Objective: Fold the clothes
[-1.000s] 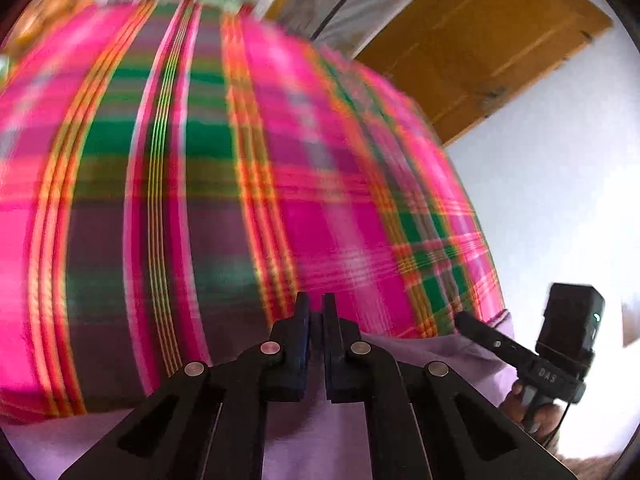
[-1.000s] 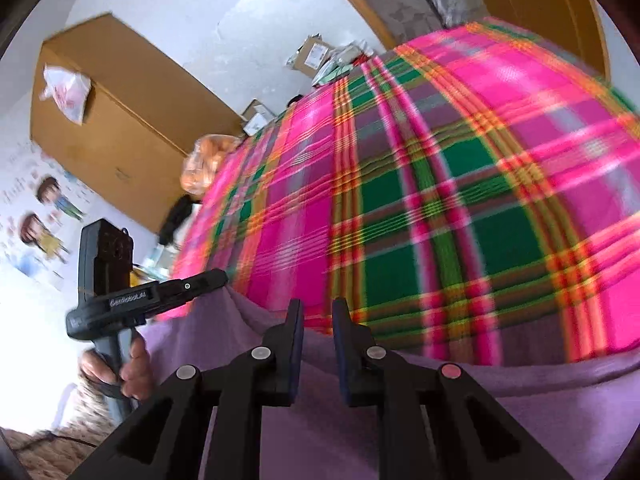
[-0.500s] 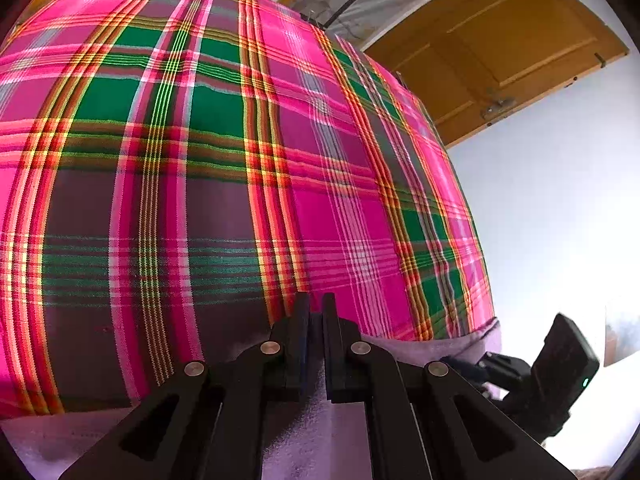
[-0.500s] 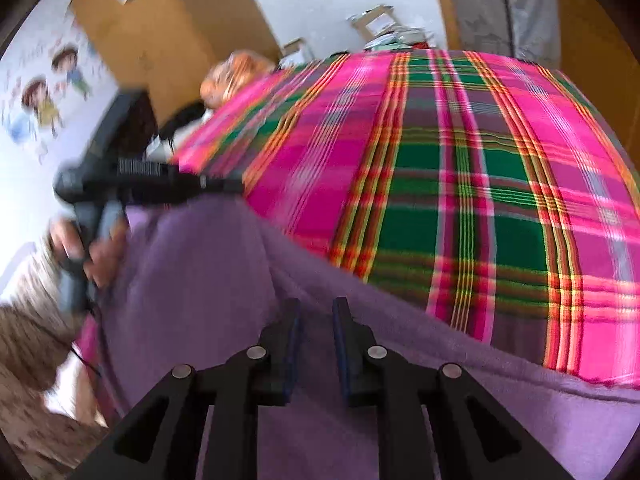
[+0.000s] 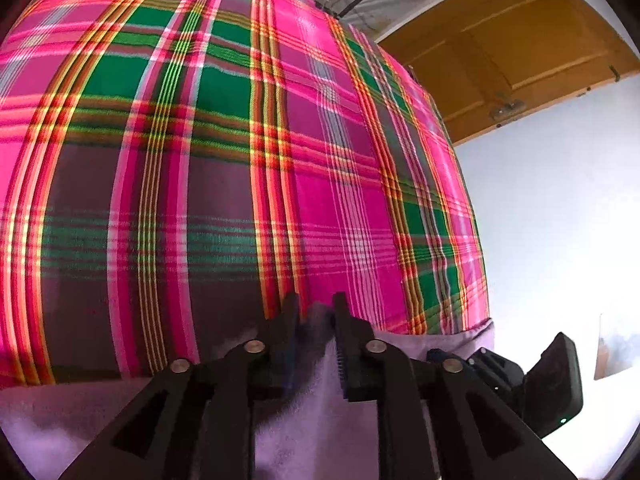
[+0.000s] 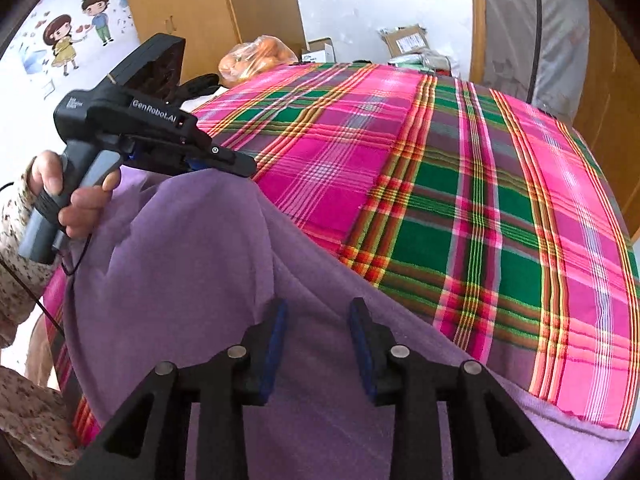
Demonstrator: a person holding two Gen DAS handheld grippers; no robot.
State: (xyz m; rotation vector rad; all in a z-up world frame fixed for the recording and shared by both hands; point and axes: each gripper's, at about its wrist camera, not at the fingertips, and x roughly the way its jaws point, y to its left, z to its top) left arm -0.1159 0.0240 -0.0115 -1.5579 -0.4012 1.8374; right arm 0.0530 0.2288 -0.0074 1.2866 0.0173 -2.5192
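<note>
Right wrist view: my right gripper hangs jaws spread, empty, over the soft lilac fleece garment draped across the near edge of the bed's pink-and-green plaid woven cover. My left gripper, gripped by the person's hand, touches a raised fold; from the left wrist its jaws sit slightly apart with fleece between them, grip uncertain. Judgement: light, limp, napped cloth, non-slippery; take hold at hem or corners, since mid-panel pinches will bunch
</note>
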